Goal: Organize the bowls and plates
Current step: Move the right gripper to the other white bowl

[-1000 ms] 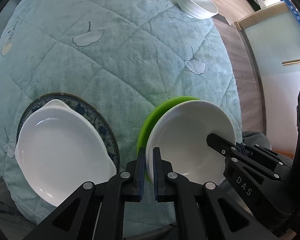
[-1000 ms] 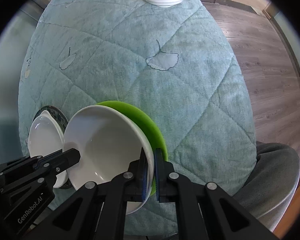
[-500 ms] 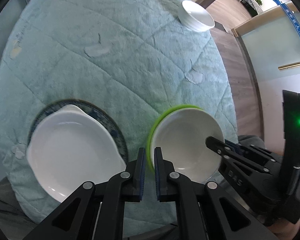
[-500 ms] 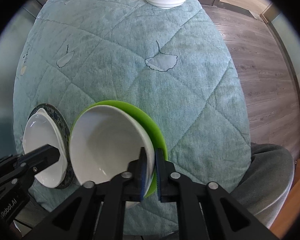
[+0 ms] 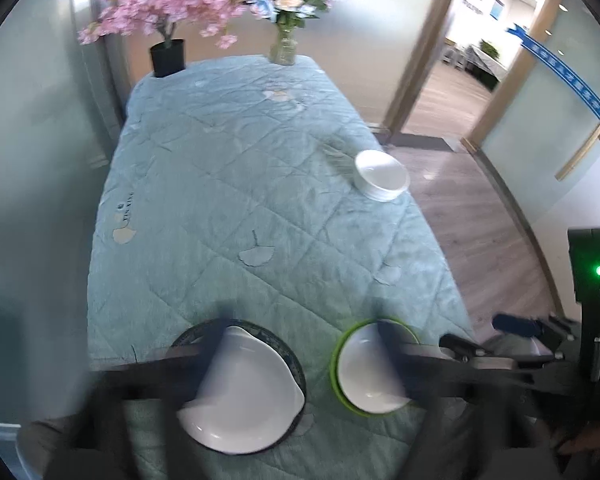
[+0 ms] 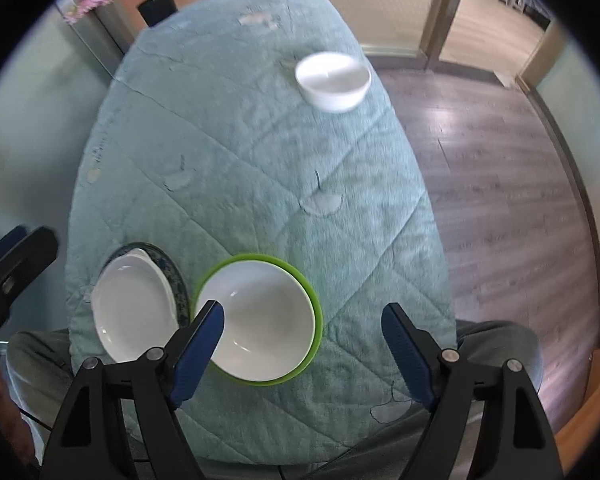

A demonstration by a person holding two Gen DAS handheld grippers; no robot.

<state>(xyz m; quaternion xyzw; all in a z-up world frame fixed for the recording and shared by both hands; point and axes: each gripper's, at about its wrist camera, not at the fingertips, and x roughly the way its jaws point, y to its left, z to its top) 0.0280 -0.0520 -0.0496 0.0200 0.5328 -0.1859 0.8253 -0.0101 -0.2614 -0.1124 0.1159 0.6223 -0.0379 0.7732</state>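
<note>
A white bowl (image 6: 268,320) sits level in a green plate (image 6: 318,308) near the front of the table. Left of it a white scalloped dish (image 6: 134,312) lies on a dark patterned plate (image 6: 172,272). My right gripper (image 6: 302,320) hangs above the bowl, its jaws opening, nothing between the blue pads (image 6: 202,334). In the left wrist view my left gripper (image 5: 304,338) is blurred and also opening, its fingers (image 5: 216,344) spread over the dish (image 5: 240,392) and bowl (image 5: 370,368), touching neither. Another white bowl (image 6: 334,80) stands far right.
A teal quilted cloth (image 5: 228,200) covers the long table. A black pot of pink blossoms (image 5: 168,56) and a glass vase (image 5: 284,50) stand at its far end. Wood floor (image 6: 500,200) runs along the right. The person's grey trouser legs (image 6: 496,344) are at the front edge.
Both grippers were shut on the tilted white bowl's rim. They have let go, opened and risen, and the bowl now lies flat in the green plate.
</note>
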